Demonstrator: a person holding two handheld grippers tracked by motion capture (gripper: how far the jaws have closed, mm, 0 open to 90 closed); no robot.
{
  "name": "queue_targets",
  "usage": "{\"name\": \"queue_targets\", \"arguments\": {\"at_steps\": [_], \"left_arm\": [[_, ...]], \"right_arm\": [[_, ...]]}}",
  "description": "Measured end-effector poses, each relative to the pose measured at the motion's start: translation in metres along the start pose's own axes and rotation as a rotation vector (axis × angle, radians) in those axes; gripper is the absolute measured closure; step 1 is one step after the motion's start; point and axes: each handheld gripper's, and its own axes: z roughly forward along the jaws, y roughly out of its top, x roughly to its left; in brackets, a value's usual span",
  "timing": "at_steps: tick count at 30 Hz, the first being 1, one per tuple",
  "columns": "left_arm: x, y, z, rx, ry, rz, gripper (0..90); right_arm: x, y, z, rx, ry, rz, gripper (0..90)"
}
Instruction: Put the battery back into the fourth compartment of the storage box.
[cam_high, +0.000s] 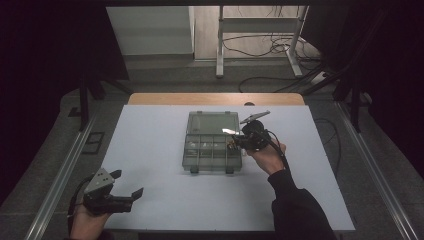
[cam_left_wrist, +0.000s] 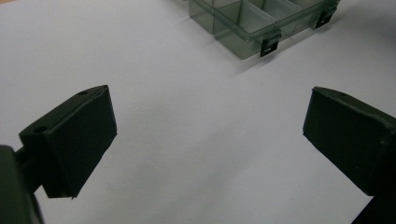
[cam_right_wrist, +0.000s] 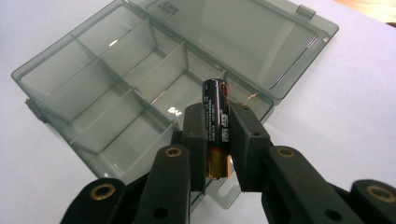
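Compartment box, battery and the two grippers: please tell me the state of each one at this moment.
Compartment box: lid open and laid back flat; the compartments seen in the right gripper view look empty.
Battery: clamped upright between the jaws, above the box's near edge.
Right gripper: shut on the battery.
Left gripper: jaws wide open, nothing between them, apart from the box over the white table.

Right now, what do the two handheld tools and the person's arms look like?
Both are black. The left tool carries a grey three-cornered plate on top and has blocky matte-black rectangular pads. The right tool has black linkage arms with brass-coloured pivot rings, a black cable trailing off. The right forearm wears a dark long sleeve.
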Motion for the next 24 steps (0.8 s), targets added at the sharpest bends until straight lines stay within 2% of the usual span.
{"name": "queue_targets", "arguments": {"at_steps": [24], "left_arm": [[-0.001, 0.0, 0.001, 0.003, -0.004, 0.004, 3.4]], "right_arm": [[-0.005, 0.006, 0.034, 0.06, -0.042, 0.012, 76.5]]}}
